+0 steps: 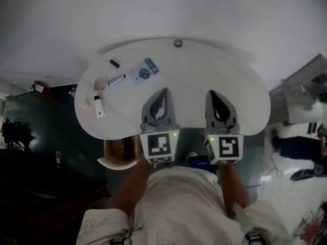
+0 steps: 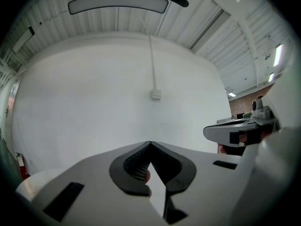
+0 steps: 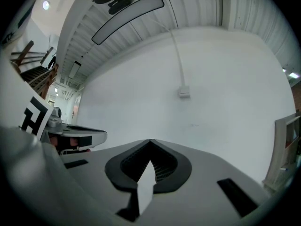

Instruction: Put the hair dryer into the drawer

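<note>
— As the scene is taken from its biggest part downward, what is met first?

— A pale wall is seen behind everything, and a white table with a rounded outline is set against it.

— And below the table?

— A drawer is seen standing open under the table's near left edge. A brown inside is shown, but what lies in it cannot be made out.

— Where is the hair dryer to be found?

— It cannot be picked out in any view.

— How are the grippers held?

— The left gripper and the right gripper are held level and side by side over the table's near edge, and both are pointed at the wall. Each pair of jaws is pressed together at the tips, and nothing is pinched between them.

— What smaller things are laid out?

— On the left part of the tabletop a blue-green packet, a white bottle, a tube and a small black item are spread, each apart from the others. A small round object is set at the far edge.
</note>
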Motion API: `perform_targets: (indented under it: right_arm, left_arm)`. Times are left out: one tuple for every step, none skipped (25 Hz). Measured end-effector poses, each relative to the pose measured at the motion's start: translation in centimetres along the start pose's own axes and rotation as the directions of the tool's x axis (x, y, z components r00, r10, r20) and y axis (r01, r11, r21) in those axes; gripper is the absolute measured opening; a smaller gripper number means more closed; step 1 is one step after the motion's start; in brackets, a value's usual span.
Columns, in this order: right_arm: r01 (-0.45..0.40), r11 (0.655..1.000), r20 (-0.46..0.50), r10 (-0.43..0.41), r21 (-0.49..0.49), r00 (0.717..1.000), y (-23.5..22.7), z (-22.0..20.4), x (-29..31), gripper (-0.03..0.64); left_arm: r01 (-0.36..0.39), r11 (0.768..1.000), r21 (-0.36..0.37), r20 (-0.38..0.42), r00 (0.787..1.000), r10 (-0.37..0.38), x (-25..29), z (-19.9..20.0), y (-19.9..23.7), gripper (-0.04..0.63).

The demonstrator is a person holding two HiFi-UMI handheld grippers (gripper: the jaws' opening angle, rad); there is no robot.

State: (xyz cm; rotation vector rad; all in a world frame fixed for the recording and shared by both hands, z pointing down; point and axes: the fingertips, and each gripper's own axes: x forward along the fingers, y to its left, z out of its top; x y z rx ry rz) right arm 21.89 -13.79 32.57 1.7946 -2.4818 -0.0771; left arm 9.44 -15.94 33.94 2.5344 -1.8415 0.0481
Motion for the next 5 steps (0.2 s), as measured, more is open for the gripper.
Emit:
perform_targets:
  right_arm:
    - [0.001, 1.000, 0.001, -0.001, 0.001, 1.000, -0.09, -0.01, -0.04, 0.003]
    - [0.001, 1.000, 0.000, -0.001, 0.000, 1.000, -0.11, -0.06, -0.09, 0.003]
    - [0.000, 1.000, -0.002, 0.000, -0.002, 1.000, -0.09, -0.15, -0.15, 0.003]
    - [0.000, 1.000, -0.006, 0.000, -0.005, 1.000, -0.04, -0.26, -0.22, 0.003]
    - [-0.001, 1.000, -0.010, 0.000, -0.007, 1.000, 0.02, -0.40, -0.29, 0.003]
  left_arm:
    - [0.005, 1.000, -0.003, -0.002, 1.000, -0.005, 0.02, -0.09, -0.22, 0.000]
    - [0.009, 1.000, -0.008, -0.005, 1.000, -0.009, 0.02, -0.20, -0.41, 0.000]
    - [0.012, 1.000, -0.014, -0.008, 1.000, -0.012, -0.02, -0.31, -0.56, 0.000]
    - [0.014, 1.000, -0.019, -0.010, 1.000, -0.014, -0.09, -0.42, -0.68, 0.000]
    - [0.017, 1.000, -0.024, -0.012, 1.000, -0.017, -0.17, -0.54, -0.78, 0.000]
